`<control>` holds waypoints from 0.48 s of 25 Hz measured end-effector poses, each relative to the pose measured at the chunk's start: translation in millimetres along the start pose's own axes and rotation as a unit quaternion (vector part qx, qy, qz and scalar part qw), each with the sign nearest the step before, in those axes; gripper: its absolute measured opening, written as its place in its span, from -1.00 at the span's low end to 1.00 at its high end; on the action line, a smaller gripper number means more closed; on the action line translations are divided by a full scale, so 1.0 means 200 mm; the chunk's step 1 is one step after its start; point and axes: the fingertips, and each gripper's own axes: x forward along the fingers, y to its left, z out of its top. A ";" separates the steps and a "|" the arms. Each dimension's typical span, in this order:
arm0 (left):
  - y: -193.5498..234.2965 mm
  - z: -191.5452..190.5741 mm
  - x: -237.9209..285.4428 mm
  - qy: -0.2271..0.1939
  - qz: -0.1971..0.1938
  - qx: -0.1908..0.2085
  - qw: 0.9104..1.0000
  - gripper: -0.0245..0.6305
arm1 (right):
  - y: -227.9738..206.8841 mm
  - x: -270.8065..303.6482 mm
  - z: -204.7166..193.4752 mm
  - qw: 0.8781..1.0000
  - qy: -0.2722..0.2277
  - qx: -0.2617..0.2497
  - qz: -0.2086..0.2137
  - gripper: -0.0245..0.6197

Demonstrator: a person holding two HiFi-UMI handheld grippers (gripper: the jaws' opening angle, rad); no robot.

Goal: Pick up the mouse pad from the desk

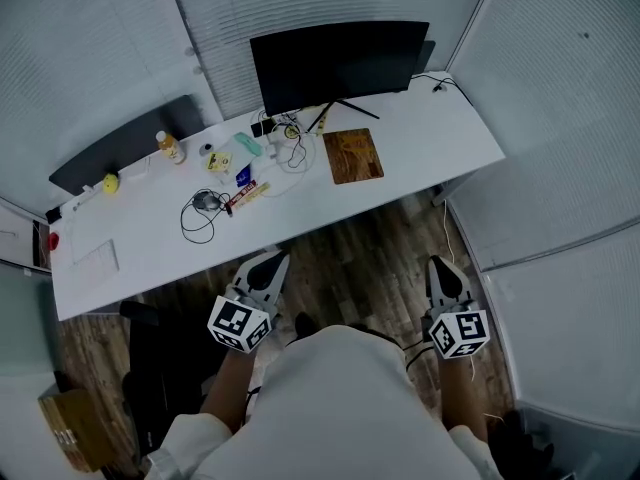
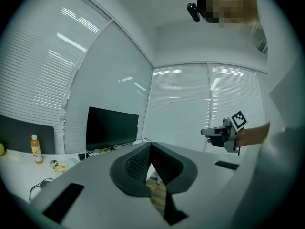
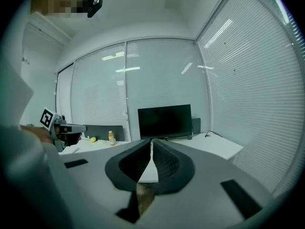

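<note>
- The brown mouse pad (image 1: 353,155) lies flat on the white tabletop (image 1: 440,128), just in front of the monitor (image 1: 335,63), towards the right end.
- It looks almost square, so its long axis is unclear; its edges sit slightly askew to the tabletop's front edge.
- The left gripper (image 1: 272,260) and right gripper (image 1: 440,266) are both closed and empty, well short of the tabletop.

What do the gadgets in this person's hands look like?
The left claw and right claw are matching light grey handheld tools with tapering tips. Each carries a white cube printed with black square markers. Close up, the jaws have dark ribbed pads. The person wears a white short-sleeved top.
</note>
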 end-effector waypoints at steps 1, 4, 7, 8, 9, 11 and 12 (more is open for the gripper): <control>0.02 0.00 0.00 0.001 -0.003 0.002 1.000 -0.87 | 0.01 0.01 0.00 1.000 0.001 0.000 -0.002 -0.80; 0.06 -0.02 -0.02 0.006 -0.010 0.004 1.000 -0.87 | 0.06 0.03 -0.02 1.000 0.002 -0.001 -0.008 -0.80; 0.11 -0.03 -0.03 0.010 -0.015 0.004 1.000 -0.87 | 0.11 0.06 -0.02 1.000 0.004 -0.006 -0.010 -0.80; 0.12 -0.04 -0.04 0.011 -0.016 0.003 1.000 -0.87 | 0.13 0.07 -0.02 1.000 0.005 -0.007 -0.010 -0.80; 0.14 -0.04 -0.04 0.012 -0.016 0.002 1.000 -0.87 | 0.15 0.08 -0.02 1.000 0.006 -0.008 -0.010 -0.80; 0.17 -0.05 -0.05 0.013 -0.017 0.000 1.000 -0.87 | 0.18 0.11 -0.02 1.000 0.009 -0.010 -0.008 -0.80; 0.19 -0.05 -0.05 0.014 -0.017 0.000 1.000 -0.87 | 0.19 0.12 -0.03 1.000 0.010 -0.011 -0.007 -0.80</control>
